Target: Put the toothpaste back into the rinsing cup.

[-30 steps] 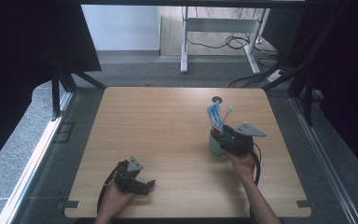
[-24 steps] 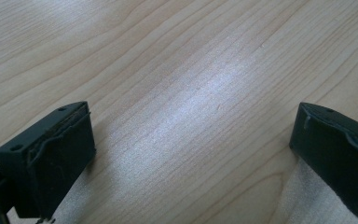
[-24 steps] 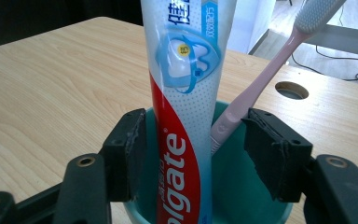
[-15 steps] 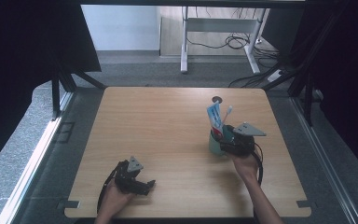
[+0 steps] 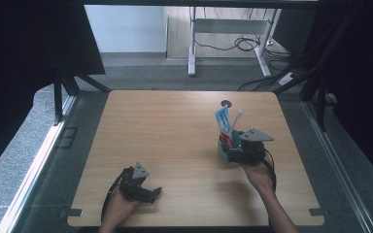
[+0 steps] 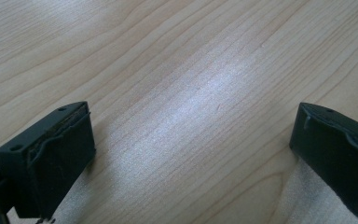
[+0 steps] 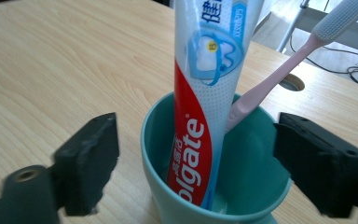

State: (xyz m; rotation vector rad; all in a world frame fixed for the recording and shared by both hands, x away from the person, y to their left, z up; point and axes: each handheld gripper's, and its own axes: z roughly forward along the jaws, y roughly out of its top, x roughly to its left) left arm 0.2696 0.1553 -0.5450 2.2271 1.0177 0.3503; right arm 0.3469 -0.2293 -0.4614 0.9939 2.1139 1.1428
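Note:
A teal cup (image 7: 214,186) stands on the wooden table (image 5: 175,136), right of centre. In it stand a red, white and blue toothpaste tube (image 7: 200,116) and a pink toothbrush (image 7: 279,70) that leans away to the right. My right gripper (image 7: 196,158) is open, its jaws on either side of the cup and clear of its rim. From the high view the right gripper (image 5: 230,151) sits just behind the cup (image 5: 222,149). Near the front left edge my left gripper (image 5: 154,192) rests low over the table, open, and in its own view my left gripper (image 6: 191,154) has bare wood between its jaws.
A round cable hole (image 5: 226,103) lies in the table behind the cup. Beyond the table's far edge are a metal desk frame (image 5: 233,34) and cables (image 5: 243,46) on the floor. Dark curtains hang on both sides.

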